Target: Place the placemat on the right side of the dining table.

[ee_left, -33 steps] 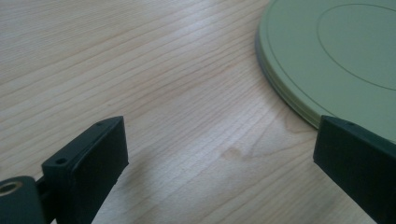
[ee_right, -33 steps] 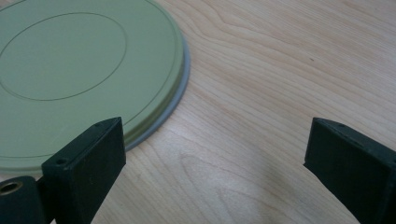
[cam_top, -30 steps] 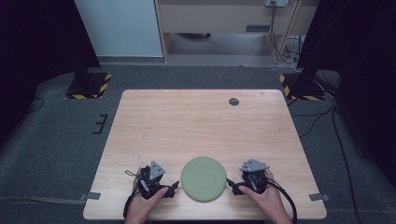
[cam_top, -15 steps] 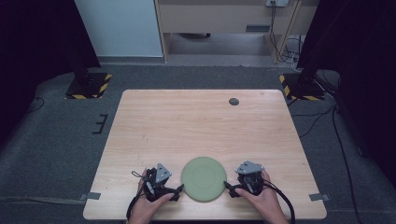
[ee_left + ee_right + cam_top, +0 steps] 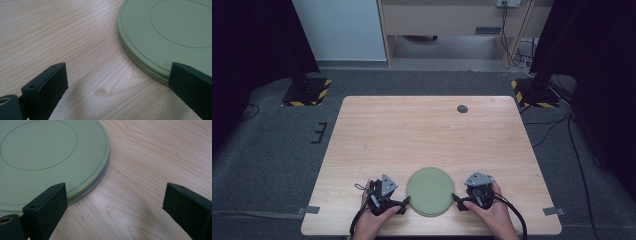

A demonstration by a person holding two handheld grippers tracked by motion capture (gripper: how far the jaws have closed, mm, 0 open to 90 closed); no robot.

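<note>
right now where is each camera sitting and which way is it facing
High view: fixed above the person's side, facing forward and down on the table; both hands, the left gripper and the right gripper flank the green plate.
Left gripper view: rides that gripper low over the wood, facing the plate's rim between open jaws.
Right gripper view: same low ride, facing the plate's opposite rim between open jaws.
Shared: the plate and the table show in all three.
</note>
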